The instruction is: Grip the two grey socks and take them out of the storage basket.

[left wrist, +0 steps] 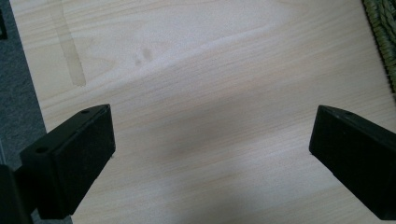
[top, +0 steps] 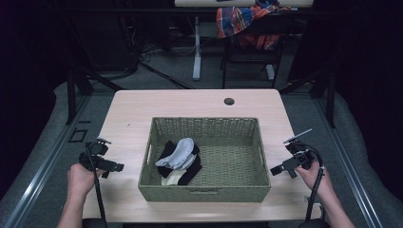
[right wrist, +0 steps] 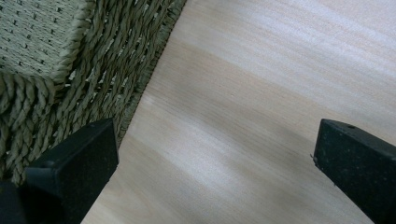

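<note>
A green woven basket (top: 247, 192) stands in the middle of the wooden table (top: 190, 102). Inside it, toward its left half, lie a grey sock (top: 178, 153), black socks (top: 194, 172) and a cream one (top: 172, 178), piled together. My left gripper (top: 114, 167) is held left of the basket over bare table, open, nothing between its jaws; the basket's edge (left wrist: 385, 37) shows at the right of the left gripper view. My right gripper (top: 276, 170) is held just right of the basket, open and empty, its left jaw close to the basket wall (right wrist: 93, 70).
A round cable hole (top: 229, 101) sits near the table's far edge. Beyond the table stands a chair with a plaid cloth (top: 242, 21) over it, and a desk leg (top: 196, 47). A strip of old tape residue (left wrist: 67, 46) marks the table near its left edge.
</note>
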Available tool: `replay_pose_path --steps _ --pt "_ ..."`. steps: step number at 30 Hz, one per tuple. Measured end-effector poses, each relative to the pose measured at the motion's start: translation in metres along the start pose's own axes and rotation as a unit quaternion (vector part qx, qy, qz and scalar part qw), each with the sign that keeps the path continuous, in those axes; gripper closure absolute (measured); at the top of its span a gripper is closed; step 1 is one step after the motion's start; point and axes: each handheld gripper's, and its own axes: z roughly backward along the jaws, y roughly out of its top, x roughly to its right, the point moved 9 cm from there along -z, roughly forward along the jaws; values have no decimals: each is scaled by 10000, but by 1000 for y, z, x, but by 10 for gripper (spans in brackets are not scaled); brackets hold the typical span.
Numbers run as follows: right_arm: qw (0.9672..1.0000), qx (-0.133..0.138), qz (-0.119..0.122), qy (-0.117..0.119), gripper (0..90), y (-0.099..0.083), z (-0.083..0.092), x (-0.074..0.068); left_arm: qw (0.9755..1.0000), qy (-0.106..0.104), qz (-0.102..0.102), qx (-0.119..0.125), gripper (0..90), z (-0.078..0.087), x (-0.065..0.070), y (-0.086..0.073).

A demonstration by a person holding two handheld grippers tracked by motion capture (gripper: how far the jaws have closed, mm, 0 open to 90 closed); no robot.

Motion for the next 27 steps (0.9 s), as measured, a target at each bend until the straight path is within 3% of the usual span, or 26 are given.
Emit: replay_pose_path --steps 9,13,14,16,19,21,22,27 --pt "9997 -158 122 -148 7 -3 3 3 9998 -64 165 112 14 2 0 1" --pt "9995 -208 175 -176 7 -3 3 2 9999 -50 92 120 9 4 2 2" --pt "9998 -95 66 -163 7 0 1 0 9999 -65 86 120 6 5 3 1" --pt "9998 -93 109 -139 7 1 0 -3 9999 -44 62 91 3 7 2 0" --pt "9990 -328 266 -150 7 -2 1 0 10000 -13 70 40 4 10 1 -1" --pt "9995 -229 164 -146 7 -2 1 2 10000 -25 -38 -20 6 10 2 -2" --pt "9995 -215 151 -174 7 -2 1 2 9998 111 -145 -12 7 12 1 0" --pt "9995 -235 159 -150 7 -2 -2 1 9996 169 -153 174 11 20 3 6"
